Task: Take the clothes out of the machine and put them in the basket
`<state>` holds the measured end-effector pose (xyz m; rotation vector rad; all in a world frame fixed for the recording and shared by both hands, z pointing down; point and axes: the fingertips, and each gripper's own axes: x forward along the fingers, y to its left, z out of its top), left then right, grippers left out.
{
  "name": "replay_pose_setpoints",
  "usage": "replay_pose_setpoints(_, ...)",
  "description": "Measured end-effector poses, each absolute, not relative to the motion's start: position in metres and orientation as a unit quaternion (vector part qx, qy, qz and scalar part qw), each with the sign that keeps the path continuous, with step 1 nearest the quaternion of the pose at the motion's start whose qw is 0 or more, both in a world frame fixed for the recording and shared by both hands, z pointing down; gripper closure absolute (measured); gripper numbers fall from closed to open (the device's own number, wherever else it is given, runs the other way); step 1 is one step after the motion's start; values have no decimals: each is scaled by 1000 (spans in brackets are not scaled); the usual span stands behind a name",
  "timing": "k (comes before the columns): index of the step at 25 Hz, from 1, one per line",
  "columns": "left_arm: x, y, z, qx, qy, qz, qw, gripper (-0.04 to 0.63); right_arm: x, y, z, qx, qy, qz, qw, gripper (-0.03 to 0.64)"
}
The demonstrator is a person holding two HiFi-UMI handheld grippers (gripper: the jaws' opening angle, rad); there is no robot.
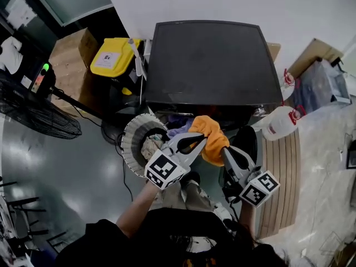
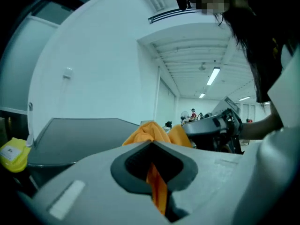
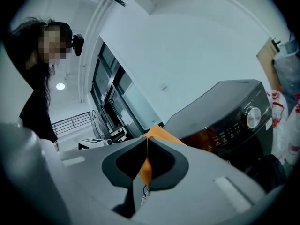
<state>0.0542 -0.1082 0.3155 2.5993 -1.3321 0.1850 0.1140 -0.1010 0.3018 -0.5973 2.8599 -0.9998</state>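
In the head view, you hold an orange garment (image 1: 211,139) up in front of the dark washing machine (image 1: 211,60). Your left gripper (image 1: 198,140) and right gripper (image 1: 226,151) each clamp it from one side. The ribbed white basket (image 1: 129,143) stands on the floor just left of the garment, with other clothes (image 1: 150,147) inside. In the left gripper view, your jaws press together on an orange fold, and the fabric bunches above them. In the right gripper view, your jaws likewise pinch an orange fold, with the machine's control dial (image 3: 253,117) beyond.
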Motion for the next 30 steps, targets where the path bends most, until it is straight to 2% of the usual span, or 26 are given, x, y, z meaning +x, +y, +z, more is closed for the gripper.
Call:
replay_pose_setpoints(14,-23,-26,233,829,-557,47,19,589,-2,-36,248,-28,957,-288,15,584)
replay_pose_setpoints(30,-179,59,221,789,-611,62,21,589,-164,49,239,36,955,-295,-11,584)
